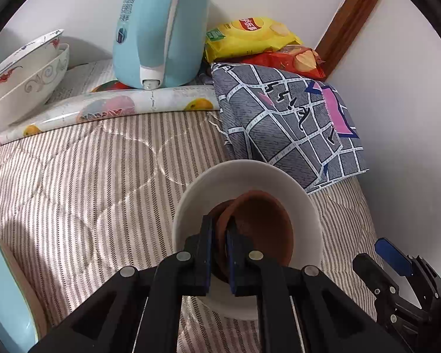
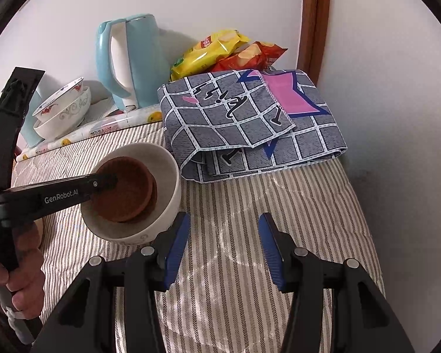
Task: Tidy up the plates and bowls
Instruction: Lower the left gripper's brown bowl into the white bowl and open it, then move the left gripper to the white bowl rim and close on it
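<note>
A white bowl (image 1: 214, 182) stands on the striped quilt and holds two nested brown bowls. My left gripper (image 1: 219, 229) is shut on the rim of the upper brown bowl (image 1: 264, 223), inside the white bowl. In the right wrist view the white bowl (image 2: 167, 164) and the brown bowl (image 2: 129, 188) sit just left of my right gripper (image 2: 223, 229), which is open and empty above the quilt. Two stacked patterned bowls (image 1: 23, 73) stand at the far left, also seen in the right wrist view (image 2: 64, 111).
A light blue kettle (image 1: 161, 29) stands at the back on a fruit-print mat (image 1: 108, 106). A folded grey checked cloth (image 2: 250, 126) lies right of the white bowl. Snack bags (image 2: 220, 53) lie by the wall. A blue plate rim (image 1: 6, 300) shows at the lower left.
</note>
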`<action>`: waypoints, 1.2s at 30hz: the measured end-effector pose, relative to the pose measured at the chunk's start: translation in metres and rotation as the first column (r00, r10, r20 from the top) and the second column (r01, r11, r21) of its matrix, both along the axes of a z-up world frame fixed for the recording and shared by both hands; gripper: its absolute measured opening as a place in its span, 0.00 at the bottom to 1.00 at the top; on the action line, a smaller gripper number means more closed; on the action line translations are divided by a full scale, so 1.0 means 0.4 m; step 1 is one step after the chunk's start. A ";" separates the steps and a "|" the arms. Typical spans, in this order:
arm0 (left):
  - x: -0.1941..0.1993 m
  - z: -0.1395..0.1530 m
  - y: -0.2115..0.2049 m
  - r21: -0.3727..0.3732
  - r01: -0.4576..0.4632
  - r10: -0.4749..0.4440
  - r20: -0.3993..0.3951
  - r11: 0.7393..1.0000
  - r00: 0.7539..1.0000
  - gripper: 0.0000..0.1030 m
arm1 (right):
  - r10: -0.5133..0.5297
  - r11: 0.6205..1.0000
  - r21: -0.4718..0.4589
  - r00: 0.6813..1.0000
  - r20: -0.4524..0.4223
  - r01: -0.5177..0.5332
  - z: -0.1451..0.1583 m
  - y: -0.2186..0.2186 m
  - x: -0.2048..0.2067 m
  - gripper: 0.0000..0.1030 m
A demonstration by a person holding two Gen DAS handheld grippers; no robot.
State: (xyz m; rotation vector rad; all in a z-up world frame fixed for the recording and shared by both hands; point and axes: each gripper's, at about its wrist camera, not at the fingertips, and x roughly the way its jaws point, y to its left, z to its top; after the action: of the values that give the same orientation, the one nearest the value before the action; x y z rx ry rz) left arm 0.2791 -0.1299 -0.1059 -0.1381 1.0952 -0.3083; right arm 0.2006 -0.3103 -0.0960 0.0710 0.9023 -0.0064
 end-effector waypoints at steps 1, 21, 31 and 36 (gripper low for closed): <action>0.001 -0.002 -0.001 -0.001 0.002 -0.002 -0.004 1.000 1.000 0.09 | 0.000 1.000 -0.001 1.000 0.001 0.000 0.001 0.000 -0.001 0.47; -0.013 0.016 -0.008 -0.002 0.039 -0.039 0.011 0.999 0.999 0.25 | 0.019 1.000 0.013 1.000 0.001 -0.019 -0.001 0.013 0.008 0.47; -0.042 0.071 0.002 0.043 0.027 -0.030 0.065 0.999 0.997 0.29 | 0.026 0.999 0.031 1.000 0.003 -0.026 0.006 0.028 0.017 0.47; -0.064 0.094 0.020 0.053 0.005 -0.009 0.077 0.999 0.997 0.29 | -0.019 1.000 0.013 1.000 0.013 0.019 0.018 0.019 0.005 0.47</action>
State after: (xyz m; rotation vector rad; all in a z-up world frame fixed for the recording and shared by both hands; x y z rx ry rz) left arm 0.2534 -0.1217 -0.0684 -0.0745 1.0270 -0.2884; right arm 0.2026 -0.3026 -0.0889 0.0915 0.8887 -0.0181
